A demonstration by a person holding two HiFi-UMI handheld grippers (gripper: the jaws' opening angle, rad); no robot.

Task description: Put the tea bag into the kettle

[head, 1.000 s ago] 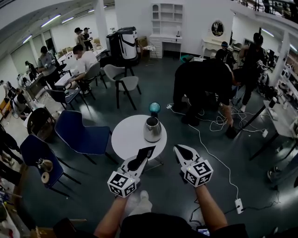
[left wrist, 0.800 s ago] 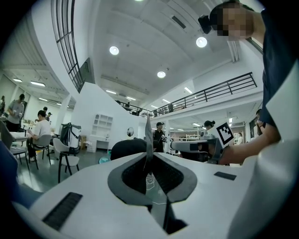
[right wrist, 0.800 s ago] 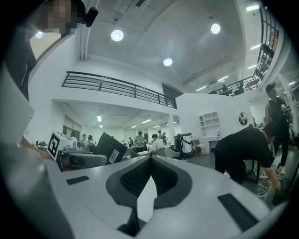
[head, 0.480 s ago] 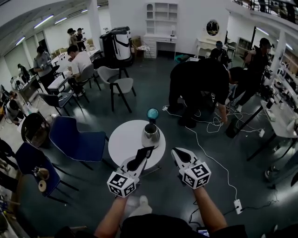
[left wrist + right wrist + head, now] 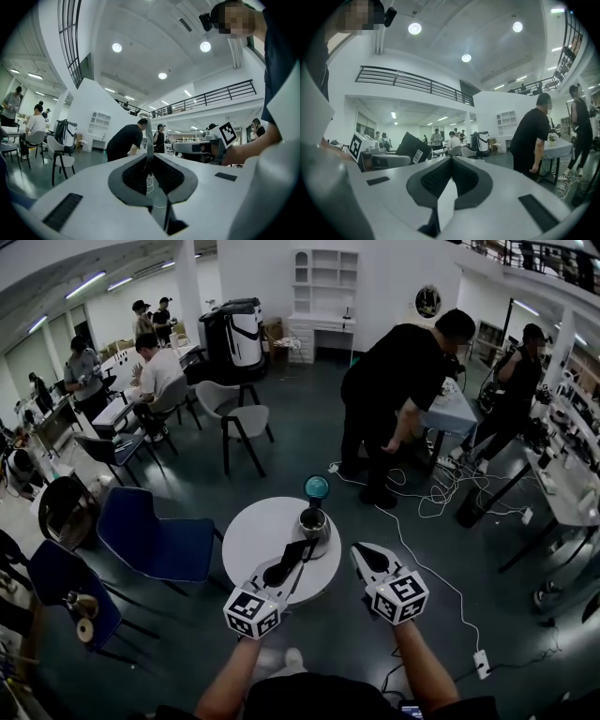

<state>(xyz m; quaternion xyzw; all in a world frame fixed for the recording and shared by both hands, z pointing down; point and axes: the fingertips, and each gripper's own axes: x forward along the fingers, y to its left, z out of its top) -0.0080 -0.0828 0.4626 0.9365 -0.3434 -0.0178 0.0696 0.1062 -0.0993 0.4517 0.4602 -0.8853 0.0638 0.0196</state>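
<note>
My left gripper [image 5: 149, 158] is clamped on the tea bag [image 5: 149, 133]. Along its own jaws the sachet shows edge-on, a thin sheet standing straight up out of the pinch. From the right gripper view the same sachet is a flat black packet with a small barcode label, rising above the left tool's tip. My right gripper [image 5: 451, 160] is closed, pads together with nothing between them. Both tools point level, side by side and apart, the right one just beside the left.

In the head view the kettle [image 5: 314, 523], a steel one, stands just ahead of the left gripper's tip and a little to its right. That puts it ahead and to the left of the right gripper. The sachet is near it; I cannot tell whether they touch. The kettle sits on a round white table [image 5: 251, 538], whose near edge lies under the left gripper's front, while the right gripper hangs off the table's right side, above the floor. Beyond the kettle, further out from both tips, is a teal round thing [image 5: 316, 487]; I can't make out what it is.

Left of the left gripper stands a blue chair [image 5: 155, 542]. A white cable [image 5: 424, 545] runs across the floor to the right of the right gripper. Far ahead a person in black [image 5: 394, 381] bends over another table.
</note>
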